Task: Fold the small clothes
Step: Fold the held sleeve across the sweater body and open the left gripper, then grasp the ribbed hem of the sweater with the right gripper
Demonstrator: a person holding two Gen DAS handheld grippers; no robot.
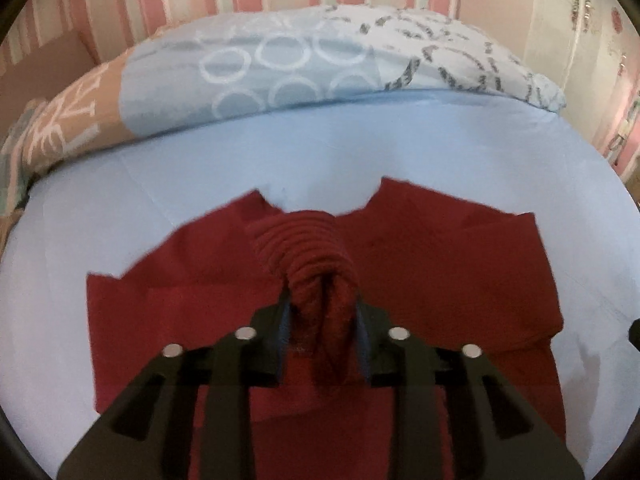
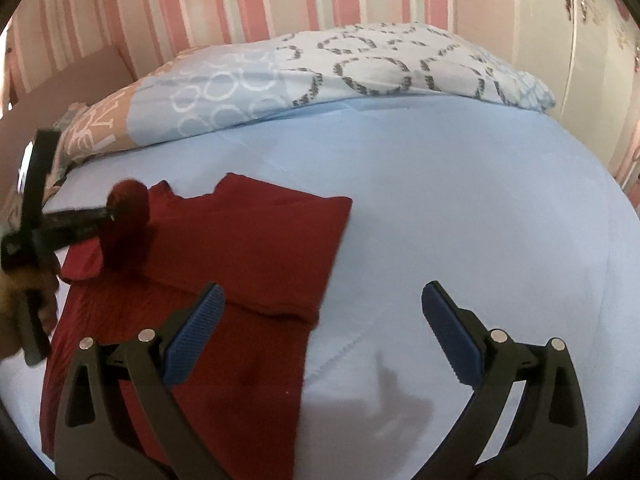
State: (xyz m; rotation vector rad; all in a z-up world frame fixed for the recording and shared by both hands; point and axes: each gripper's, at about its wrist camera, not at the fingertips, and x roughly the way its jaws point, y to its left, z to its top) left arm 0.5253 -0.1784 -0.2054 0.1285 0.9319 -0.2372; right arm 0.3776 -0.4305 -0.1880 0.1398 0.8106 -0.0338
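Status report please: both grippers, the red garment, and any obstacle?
Left gripper shut on ribbed cuff of red garment. Right gripper open, empty. Garment partly folded on blue sheet. No obstacle seen.

Bed covered by a plain light-blue sheet (image 1: pixel 320 152). Folded duvet (image 1: pixel 280 64) laid along the far edge, patterned with white rings, grey rings and a tan section at its left end. Pink-and-cream striped wall (image 2: pixel 240 4) seen behind; white floral-decorated wardrobe (image 2: pixel 580 40) at right.

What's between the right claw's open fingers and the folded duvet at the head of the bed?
Only bare blue sheet lies between the right claw and the duvet, as the right wrist view shows. The red garment lies off to the left.
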